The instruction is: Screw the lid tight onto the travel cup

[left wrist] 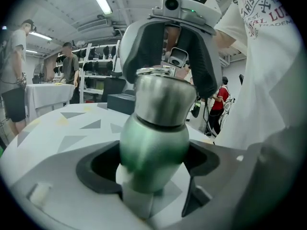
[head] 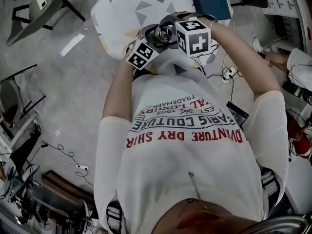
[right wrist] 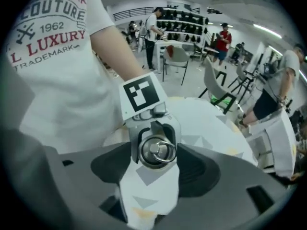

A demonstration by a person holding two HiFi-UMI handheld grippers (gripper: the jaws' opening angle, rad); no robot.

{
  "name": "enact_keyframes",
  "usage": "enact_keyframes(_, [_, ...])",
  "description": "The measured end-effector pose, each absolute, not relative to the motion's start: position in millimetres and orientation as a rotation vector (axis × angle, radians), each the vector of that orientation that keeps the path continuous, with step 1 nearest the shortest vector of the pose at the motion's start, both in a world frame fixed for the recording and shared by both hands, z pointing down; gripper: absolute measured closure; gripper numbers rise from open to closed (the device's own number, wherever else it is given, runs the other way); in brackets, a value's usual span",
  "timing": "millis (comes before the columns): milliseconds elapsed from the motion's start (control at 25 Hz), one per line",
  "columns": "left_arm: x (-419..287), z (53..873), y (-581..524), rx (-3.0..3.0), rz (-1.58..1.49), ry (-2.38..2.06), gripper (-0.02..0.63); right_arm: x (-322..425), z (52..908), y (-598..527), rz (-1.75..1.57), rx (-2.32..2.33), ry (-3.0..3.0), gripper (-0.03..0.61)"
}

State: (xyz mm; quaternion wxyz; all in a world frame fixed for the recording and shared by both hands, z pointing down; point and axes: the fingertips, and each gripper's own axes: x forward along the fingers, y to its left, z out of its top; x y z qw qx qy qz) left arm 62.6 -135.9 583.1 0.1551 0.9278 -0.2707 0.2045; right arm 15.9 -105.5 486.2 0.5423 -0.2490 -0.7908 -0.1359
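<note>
Two grippers face each other above the table (head: 122, 9). Left gripper (head: 146, 45) jaws clenched on green travel cup (left wrist: 153, 152). Steel lid (left wrist: 163, 97) sits between right gripper (head: 178, 30) jaws, spread wide, pads off it.

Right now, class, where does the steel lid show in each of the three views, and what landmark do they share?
Head view: lid, upper middle.
Left gripper view: lid at centre, atop the green cup.
Right gripper view: lid just below centre, seen end-on.
Shared landmark: the triangle-patterned table.
</note>
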Motion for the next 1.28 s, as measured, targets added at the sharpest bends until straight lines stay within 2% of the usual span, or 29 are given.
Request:
enact_keyframes(120, [63.7, 583.5, -136.7, 2.653, 0.594, -0.773, 0.215, 19.8, 490.5, -109.8, -0.382, -0.689, -1.811, 0.293])
enact_keyframes(200, [62.7, 584.1, -137.3, 2.646, 0.597, -0.776, 0.213, 21.0, 491.6, -112.0, -0.41, -0.733, -1.794, 0.327])
enact_keyframes(480, [61.7, 580.0, -137.9, 2.64, 0.606, -0.781, 0.212, 22.8, 488.9, -114.9, -0.347, -0.664, -1.949, 0.331])
enact_keyframes(1280, [59.2, 580.7, -139.1, 2.625, 0.555, -0.81, 0.207, 22.8, 488.9, -128.0, 0.204, 0.23, -2.242, 0.331])
